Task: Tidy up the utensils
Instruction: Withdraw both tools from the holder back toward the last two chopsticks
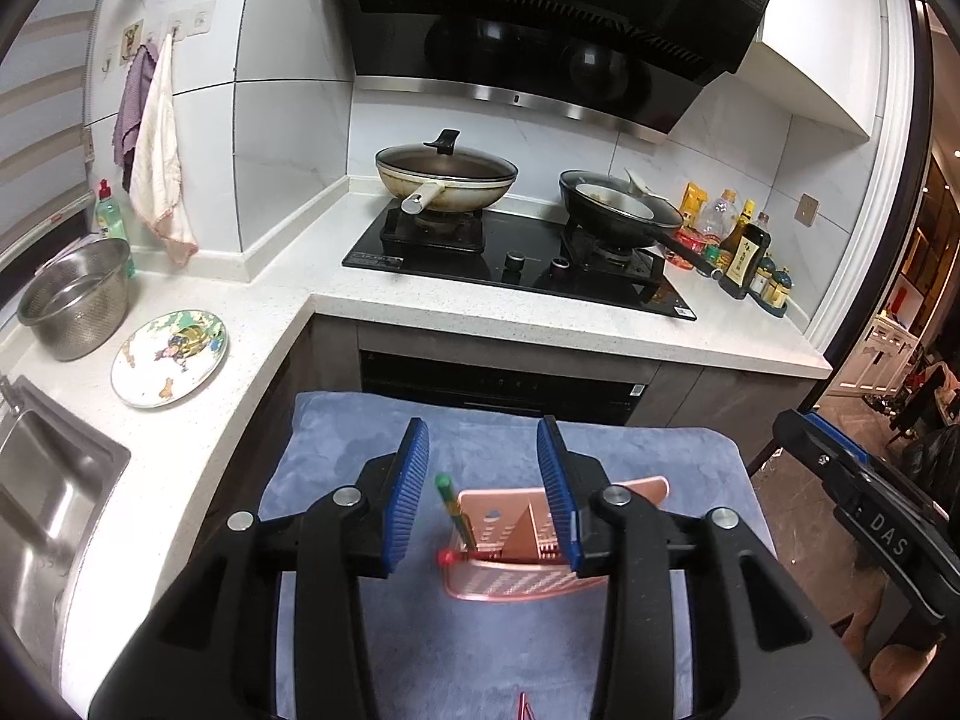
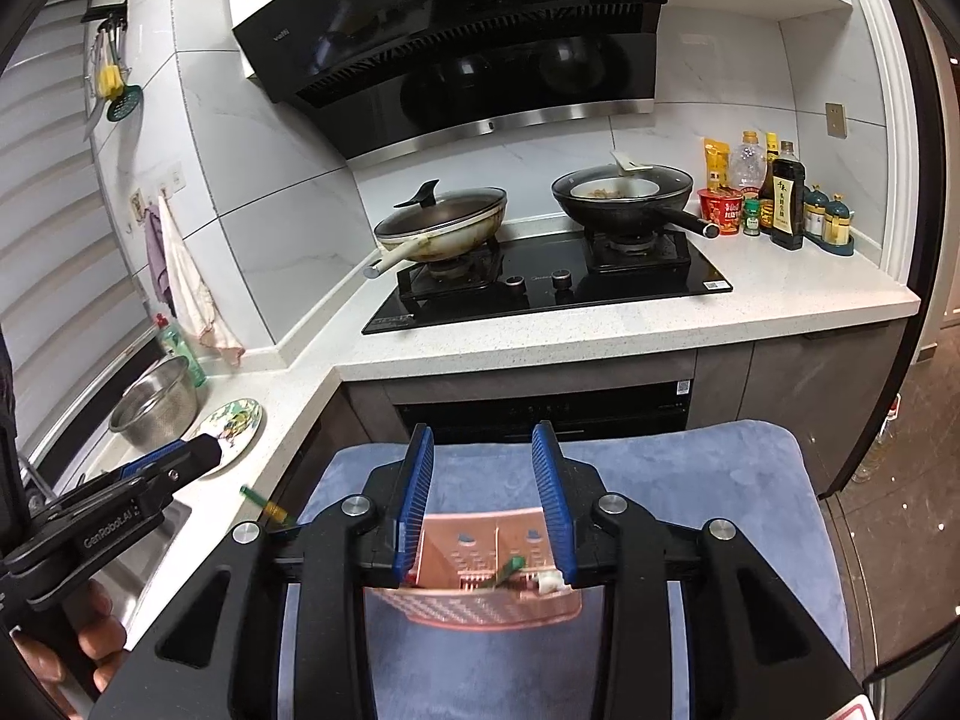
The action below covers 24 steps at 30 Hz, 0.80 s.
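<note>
A pink utensil holder (image 1: 510,546) stands on a blue-grey cloth (image 1: 360,432). A green-tipped utensil (image 1: 447,504) sticks up out of its left compartment, with a red tip beside it. My left gripper (image 1: 483,492) is open above the holder with nothing between its blue pads. In the right wrist view my right gripper (image 2: 483,498) is open over the same holder (image 2: 480,564), where a green utensil end (image 2: 507,570) and a white piece (image 2: 549,583) lie inside. The left gripper (image 2: 174,468) shows at the left, with the green-tipped utensil (image 2: 264,504) poking out near it.
A white counter (image 1: 420,318) holds a gas hob (image 1: 516,264) with a lidded cream wok (image 1: 447,177) and a black pan (image 1: 618,210). Sauce bottles (image 1: 732,240) stand at the right. A steel colander (image 1: 78,300), a patterned plate (image 1: 171,357) and a sink (image 1: 42,498) lie at the left.
</note>
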{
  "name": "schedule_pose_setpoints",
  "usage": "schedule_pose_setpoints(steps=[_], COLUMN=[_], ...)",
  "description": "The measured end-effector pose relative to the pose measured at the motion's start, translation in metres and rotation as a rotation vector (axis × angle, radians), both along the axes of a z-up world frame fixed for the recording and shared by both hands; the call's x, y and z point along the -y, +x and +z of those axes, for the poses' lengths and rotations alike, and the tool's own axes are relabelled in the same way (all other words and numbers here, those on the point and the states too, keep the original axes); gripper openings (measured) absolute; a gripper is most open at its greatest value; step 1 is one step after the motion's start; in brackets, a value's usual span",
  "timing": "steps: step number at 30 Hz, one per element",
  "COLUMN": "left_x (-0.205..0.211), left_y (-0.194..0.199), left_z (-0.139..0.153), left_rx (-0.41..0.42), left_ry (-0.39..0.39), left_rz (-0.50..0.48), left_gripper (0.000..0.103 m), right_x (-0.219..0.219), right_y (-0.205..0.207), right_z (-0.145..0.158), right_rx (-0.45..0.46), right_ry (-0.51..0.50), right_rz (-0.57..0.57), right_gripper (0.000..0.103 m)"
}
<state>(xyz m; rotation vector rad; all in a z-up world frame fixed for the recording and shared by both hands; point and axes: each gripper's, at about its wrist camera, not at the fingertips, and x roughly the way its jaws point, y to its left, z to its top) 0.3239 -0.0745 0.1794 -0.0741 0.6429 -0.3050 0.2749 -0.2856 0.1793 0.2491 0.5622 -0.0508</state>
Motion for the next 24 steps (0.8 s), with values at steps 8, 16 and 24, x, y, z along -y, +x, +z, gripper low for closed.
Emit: schedule_pose_setpoints(steps=[8, 16, 24], left_x=[-0.012, -0.023, -0.031], left_y=[-0.033, -0.066, -0.096], left_z=[-0.009, -0.027, -0.054], left_rx=[0.009, -0.008, -0.049], left_ry=[0.022, 0.039, 0.054], left_rz=[0.003, 0.005, 0.002], left_gripper=[0.039, 0.039, 0.039], right_x=[-0.013, -0.020, -0.032], right_y=[-0.041, -0.079, -0.118], right_z=[-0.013, -0.030, -0.053], right_rx=[-0.017, -0.045, -0.076], right_ry=[-0.042, -0.046, -0.049], right_rz=[0.016, 0.024, 0.035], right_gripper=[0.039, 0.039, 0.039])
